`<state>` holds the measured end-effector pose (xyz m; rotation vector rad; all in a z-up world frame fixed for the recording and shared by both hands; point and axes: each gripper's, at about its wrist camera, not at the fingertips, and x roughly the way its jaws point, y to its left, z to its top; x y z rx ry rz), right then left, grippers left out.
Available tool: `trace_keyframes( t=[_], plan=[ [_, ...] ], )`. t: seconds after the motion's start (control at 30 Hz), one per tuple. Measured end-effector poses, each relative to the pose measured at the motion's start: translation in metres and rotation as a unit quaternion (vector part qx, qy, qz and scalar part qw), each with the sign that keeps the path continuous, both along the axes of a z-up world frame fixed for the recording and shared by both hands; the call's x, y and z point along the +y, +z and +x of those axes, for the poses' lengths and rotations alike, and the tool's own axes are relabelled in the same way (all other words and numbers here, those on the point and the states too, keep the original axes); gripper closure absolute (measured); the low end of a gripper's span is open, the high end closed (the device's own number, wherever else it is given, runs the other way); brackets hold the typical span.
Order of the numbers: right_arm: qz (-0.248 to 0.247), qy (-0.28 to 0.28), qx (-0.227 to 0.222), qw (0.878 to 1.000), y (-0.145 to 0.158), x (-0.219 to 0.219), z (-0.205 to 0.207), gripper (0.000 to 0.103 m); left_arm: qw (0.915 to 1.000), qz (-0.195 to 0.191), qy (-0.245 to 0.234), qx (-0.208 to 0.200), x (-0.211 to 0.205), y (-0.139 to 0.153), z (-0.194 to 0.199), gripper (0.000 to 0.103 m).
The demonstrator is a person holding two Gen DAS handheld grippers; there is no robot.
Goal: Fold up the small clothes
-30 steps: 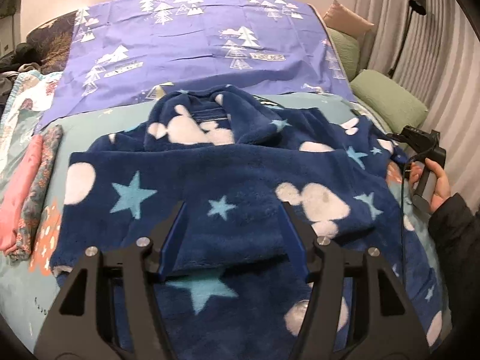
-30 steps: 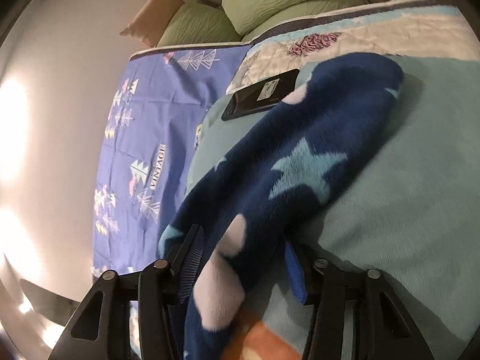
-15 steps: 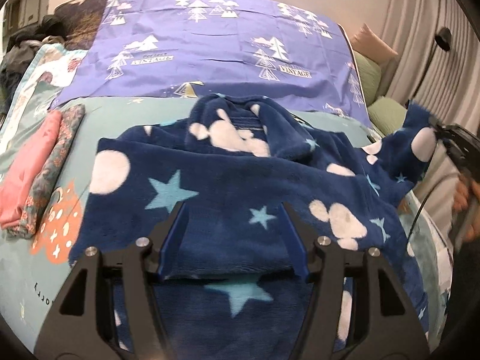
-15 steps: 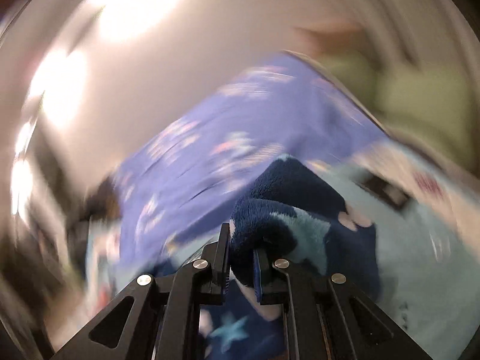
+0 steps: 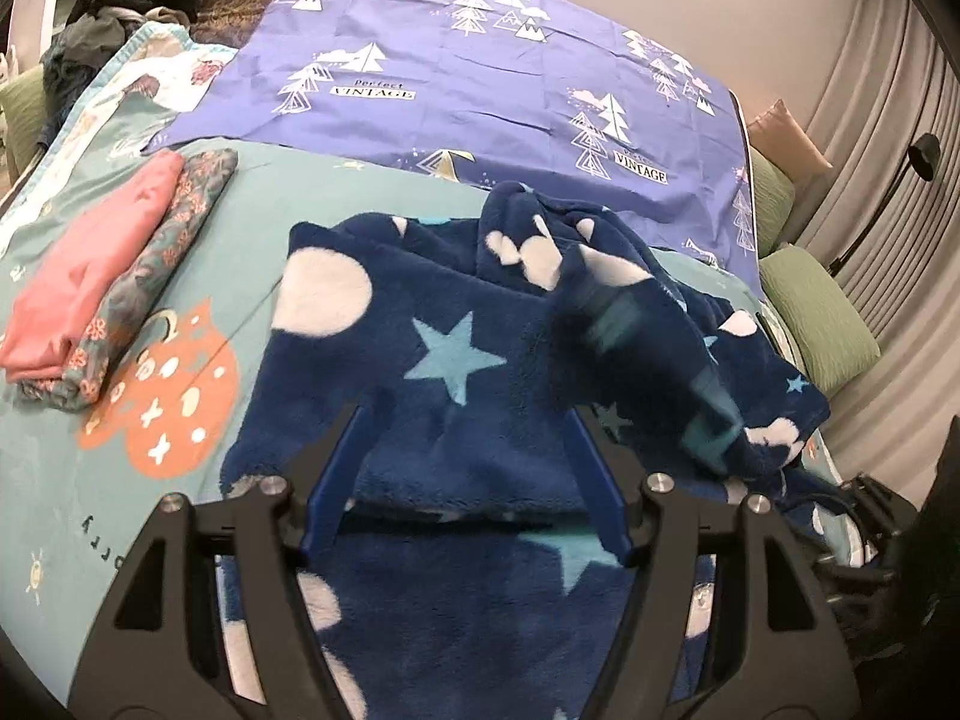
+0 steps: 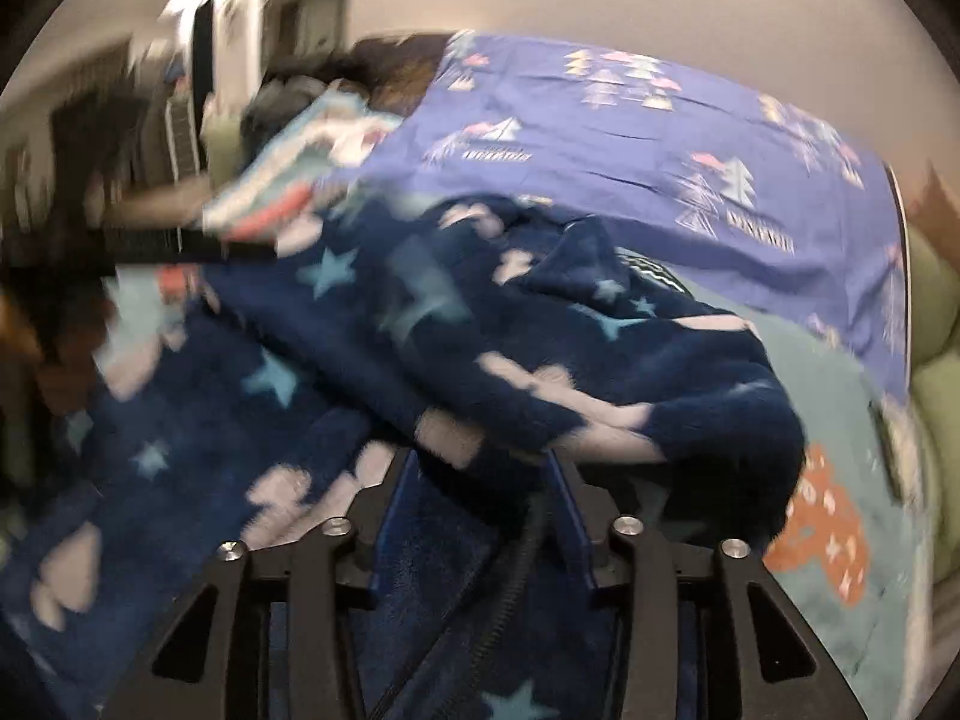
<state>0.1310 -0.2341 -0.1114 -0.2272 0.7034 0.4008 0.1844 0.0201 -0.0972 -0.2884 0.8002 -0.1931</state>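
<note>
A dark blue fleece garment point(image 5: 456, 384) with light stars and white spots lies on the teal bedspread point(image 5: 282, 204). My left gripper point(image 5: 465, 438) is open, its fingers resting low over the folded front part, holding nothing. A blurred sleeve point(image 5: 660, 360) lies across the garment's right side. In the right wrist view the same fleece point(image 6: 480, 360) fills the middle, blurred. My right gripper point(image 6: 483, 480) is open, with the sleeve end just ahead of its fingers.
A folded pink and patterned pile point(image 5: 102, 288) lies at the left. A purple tree-print sheet point(image 5: 480, 78) covers the far side. Green pillows point(image 5: 810, 312) and a floor lamp point(image 5: 918, 156) stand at the right.
My right gripper closed on the sleeve, swung it up and over onto the garment, and has now opened. My left gripper stayed open while its view turned left.
</note>
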Motion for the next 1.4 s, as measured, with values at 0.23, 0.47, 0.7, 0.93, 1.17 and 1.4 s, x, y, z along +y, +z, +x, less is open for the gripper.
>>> trace_keyframes(
  t=[0.23,0.47,0.7,0.93,1.17,1.4],
  plan=[
    [0.102,-0.081,0.02,0.991,0.02,-0.039,0.005,0.044,0.9989,-0.021,-0.041,0.003,-0.009,0.0,0.004,0.025],
    [0.138,-0.121,0.045,0.982,0.004,-0.049,-0.006,0.043,0.9904,-0.087,-0.067,0.083,-0.024,-0.026,0.052,0.028],
    [0.162,-0.164,0.046,0.972,0.004,-0.071,-0.016,0.042,0.9758,-0.206,-0.069,0.021,-0.015,0.017,0.037,0.084],
    [0.163,-0.184,0.051,0.968,0.001,-0.085,-0.028,0.037,0.9886,-0.116,-0.068,-0.069,0.024,0.043,-0.041,0.069],
    [0.17,-0.188,0.073,0.965,-0.005,-0.086,-0.027,0.037,0.9925,-0.121,-0.013,0.006,0.052,0.0,-0.034,0.042],
    [0.166,-0.185,0.07,0.966,-0.004,-0.081,-0.032,0.036,0.9939,-0.104,-0.002,0.036,0.042,-0.014,0.016,0.04]
  ],
)
